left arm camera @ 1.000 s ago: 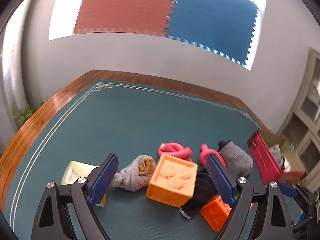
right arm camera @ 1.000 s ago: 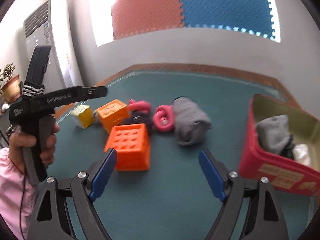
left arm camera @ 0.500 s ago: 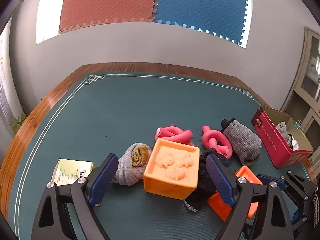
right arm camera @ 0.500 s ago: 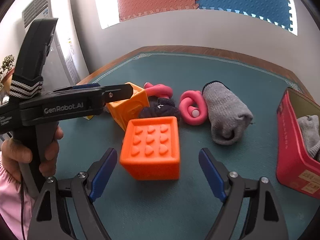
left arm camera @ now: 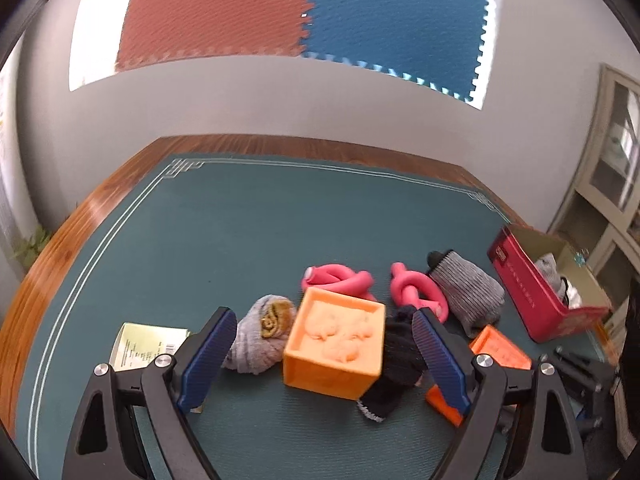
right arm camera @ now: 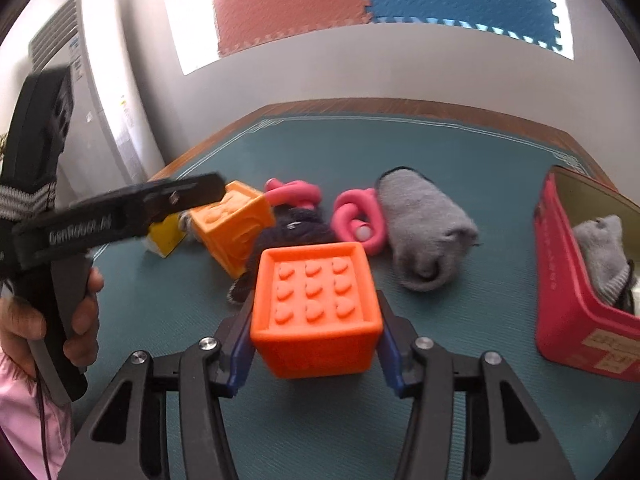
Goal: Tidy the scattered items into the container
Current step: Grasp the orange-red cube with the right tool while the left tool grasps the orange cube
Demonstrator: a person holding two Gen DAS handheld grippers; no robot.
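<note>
— Squarely between the blue pads of the right gripper (right arm camera: 316,344) sits the orange heart-studded cube (right arm camera: 316,300), both fingers pressed against its sides, low over the green mat (right arm camera: 460,380). Where is the container?

— Off to the right: the red box (right arm camera: 576,312) stands open on the mat, well apart from the cube, with a grey sock (right arm camera: 604,252) already inside.

— And the rest of the scatter?

— Behind the cube lie a dark sock (right arm camera: 296,232), a second orange cube (right arm camera: 232,224) with animal reliefs, two pink foam curlers (right arm camera: 356,216), and a rolled grey sock (right arm camera: 424,232).

— The left gripper (left arm camera: 320,360)?

— Its jaws stand wide apart, holding nothing, framing the animal cube, with a grey-and-yellow sock roll (left arm camera: 264,336) and a small yellow-green carton (left arm camera: 140,348) beside its left finger.
</note>
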